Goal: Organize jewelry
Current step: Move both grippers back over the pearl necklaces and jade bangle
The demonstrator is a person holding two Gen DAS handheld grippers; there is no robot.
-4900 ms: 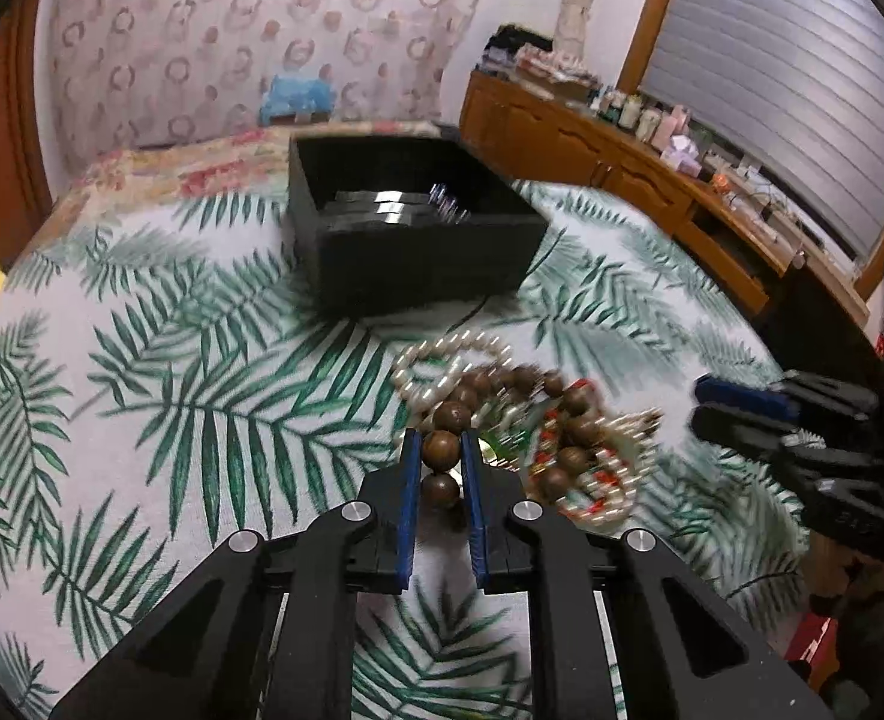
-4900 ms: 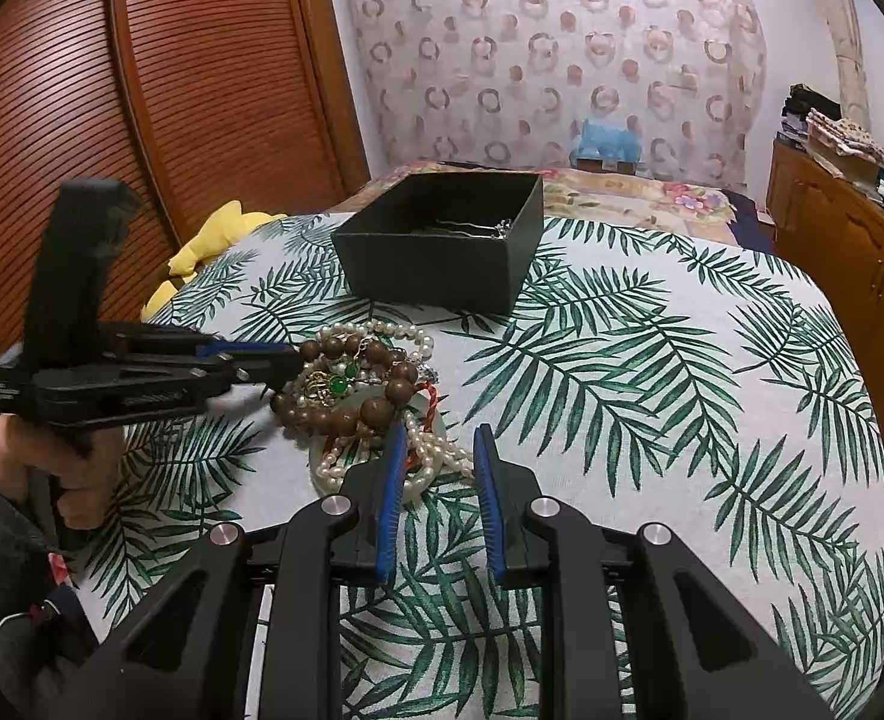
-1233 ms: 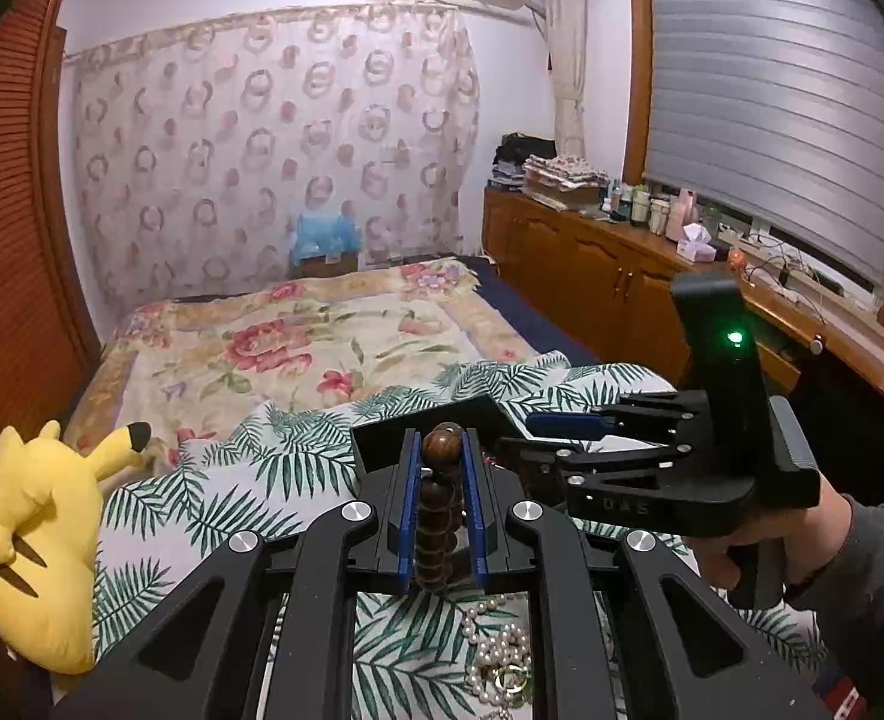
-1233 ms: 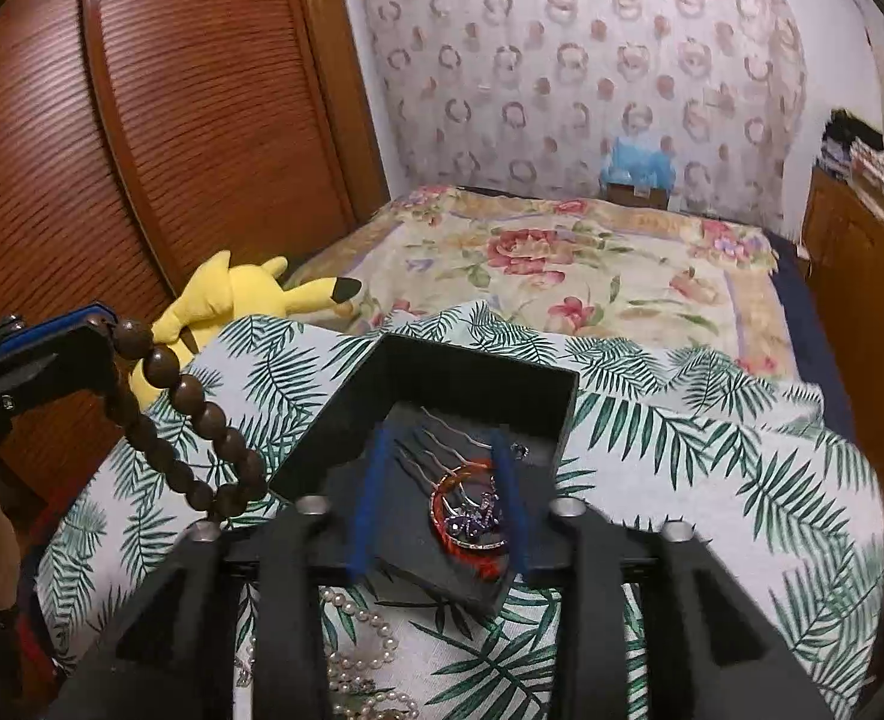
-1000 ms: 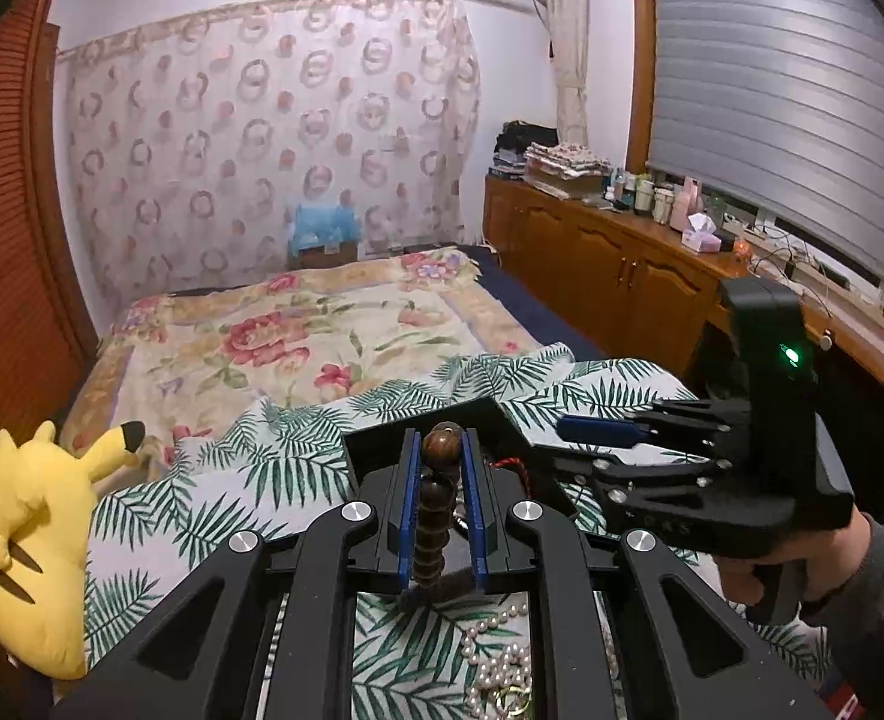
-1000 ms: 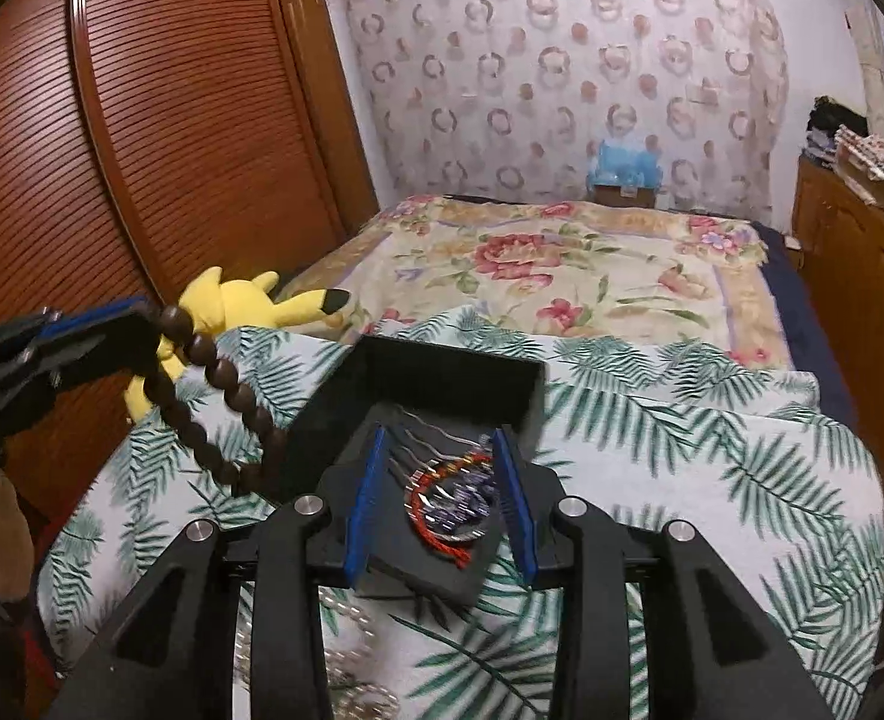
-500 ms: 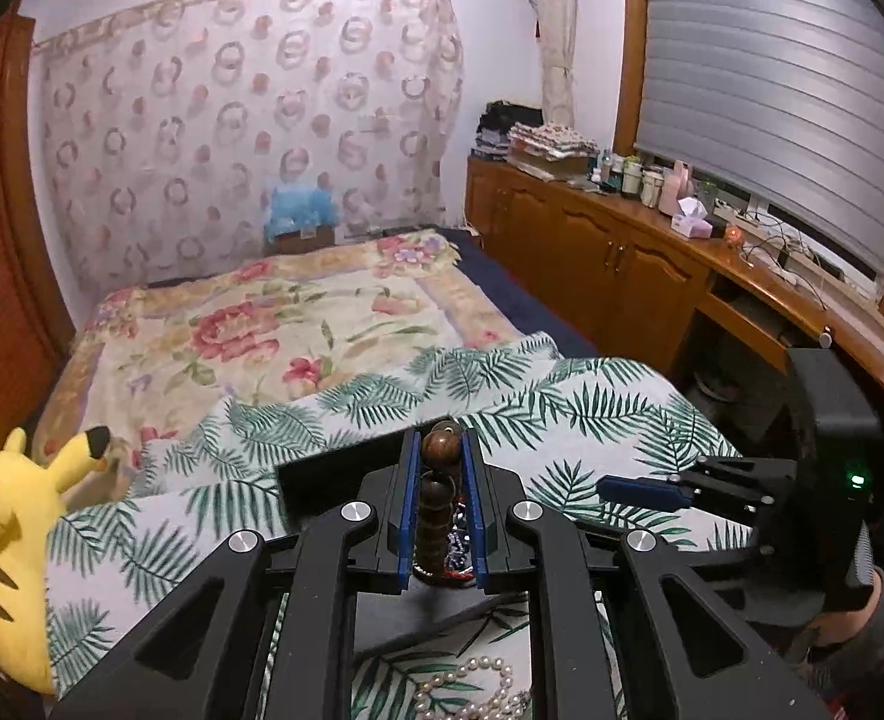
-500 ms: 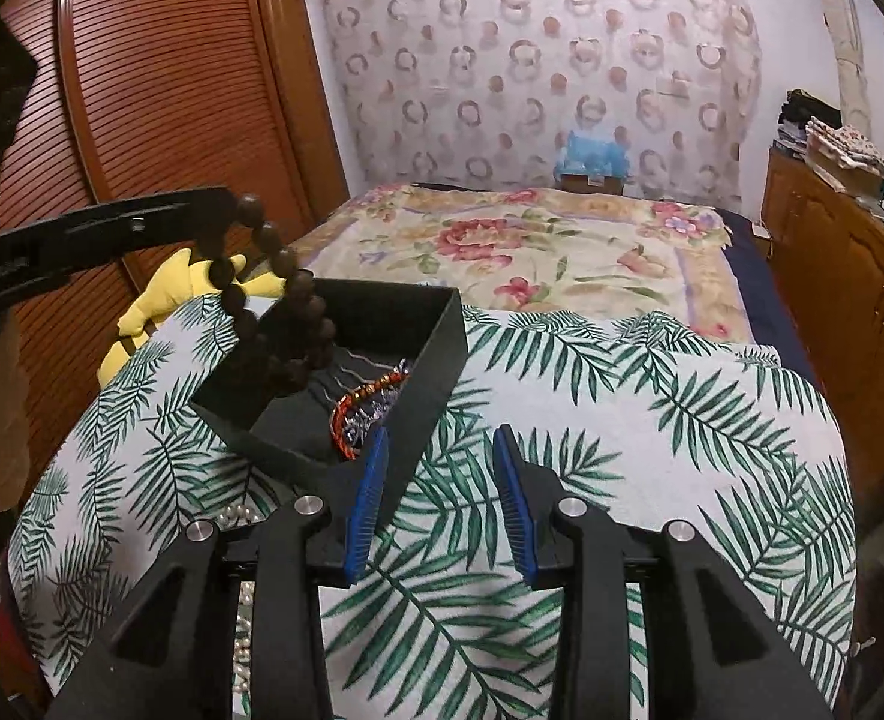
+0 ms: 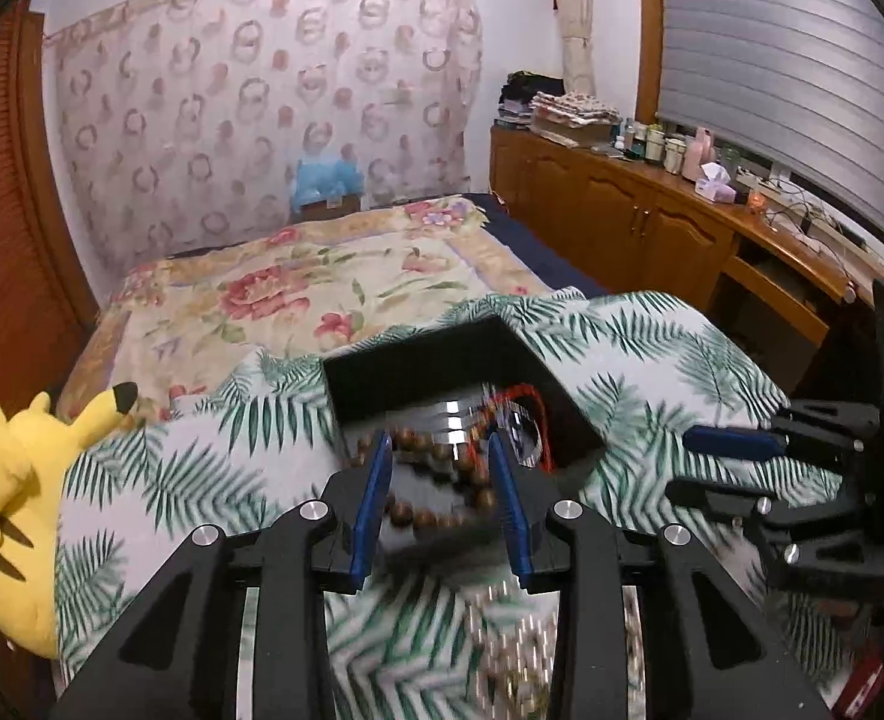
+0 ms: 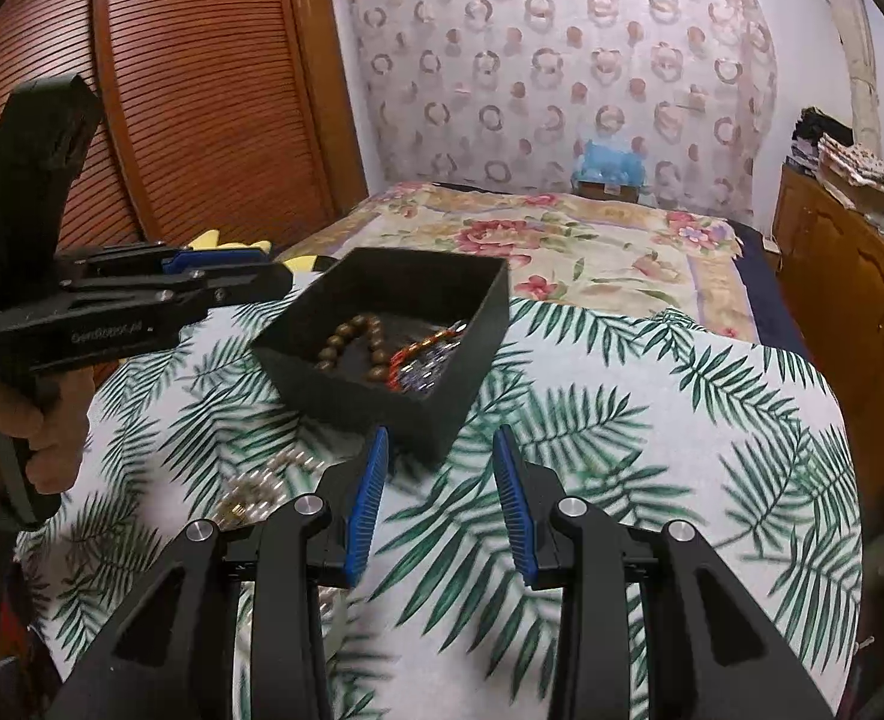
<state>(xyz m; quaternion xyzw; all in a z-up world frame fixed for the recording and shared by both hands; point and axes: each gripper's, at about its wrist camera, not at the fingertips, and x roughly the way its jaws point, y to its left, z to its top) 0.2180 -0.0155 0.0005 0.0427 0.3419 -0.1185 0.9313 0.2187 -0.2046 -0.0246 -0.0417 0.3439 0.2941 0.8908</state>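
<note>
Wooden bead bracelet (image 10: 352,343): lying inside the black box (image 10: 472,354), beside a red-and-silver bracelet (image 10: 427,357). The box stands on the palm-print desk (image 10: 652,420).

Left gripper (image 9: 442,480): poised over the box, fingers (image 9: 370,498) opening; beads show blurred between them, and no pad appears to press on them. Judged released.

Right gripper (image 10: 440,480): fingers apart, nothing between them, aimed at the desk just in front of the box.

Risks, as judgement:
- The left fingers stand close over the box; a careless withdrawal could catch the bead loop and drag it back over the wall.
- The pearl strands (image 10: 256,489) left on the desk are tangled and slippery; a pinch on one loop may lift the lot or slip.
- The grippers work near each other and could collide over the box.

View differences: the right wrist view shows the bracelet settled on the box floor and the person's hand (image 10: 28,420) on the left handle; the left wrist view blurs the beads but shows a yellow plush toy (image 9: 16,504) at the desk's edge.
</note>
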